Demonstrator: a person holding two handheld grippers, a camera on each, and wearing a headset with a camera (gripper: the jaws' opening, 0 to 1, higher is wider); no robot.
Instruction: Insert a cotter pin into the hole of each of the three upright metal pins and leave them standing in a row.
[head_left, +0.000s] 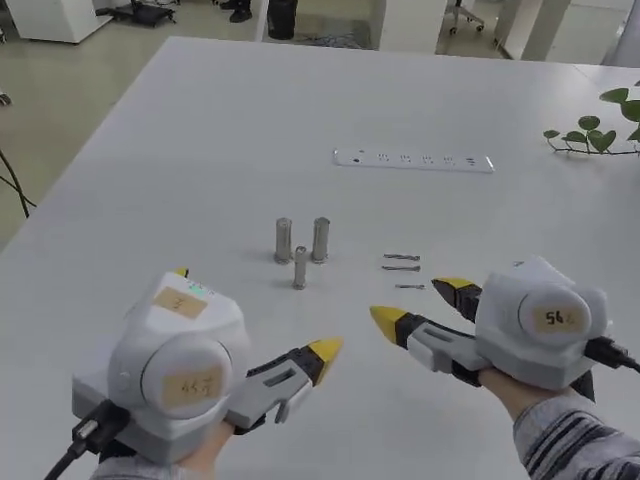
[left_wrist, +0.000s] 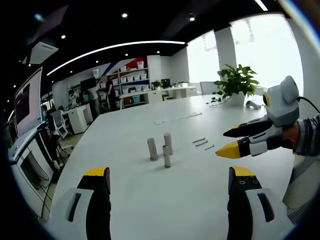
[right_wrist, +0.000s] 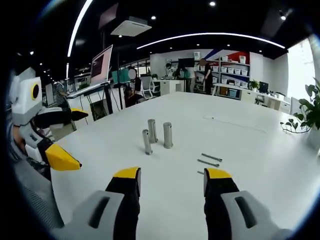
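Head view puts the left hand-held gripper (head_left: 253, 310) low at the near left, its yellow-tipped jaws spread wide with nothing between them; the right hand-held gripper (head_left: 418, 302) sits at the near right with a striped sleeve (head_left: 575, 440) behind it, its jaws parted less widely and likewise holding nothing; both point forward and inward over the white surface (head_left: 200, 150), their tips apart from each other and from every object. Just beyond the gap between them stand the three metal pins (head_left: 320, 240), all upright and close together in a small triangle rather than a line; two stand side by side at the back, and the third is just in front, between them. To the right of that cluster, near the farther jaw tip of the right hand-held gripper, the three cotter pins (head_left: 401, 268) lie flat on the surface, roughly parallel, one behind another; the nearest looks shorter; all lie apart from the metal pins. Left gripper view shows the metal pins ahead between its own wide jaws, with the right hand-held gripper coming in from the right; right gripper view shows the metal pins ahead, left of centre, and the cotter pins just beyond its right jaw. Farther back a white power strip (head_left: 413, 160) lies on the surface; a leafy plant (head_left: 598, 135) reaches in at the far right edge.
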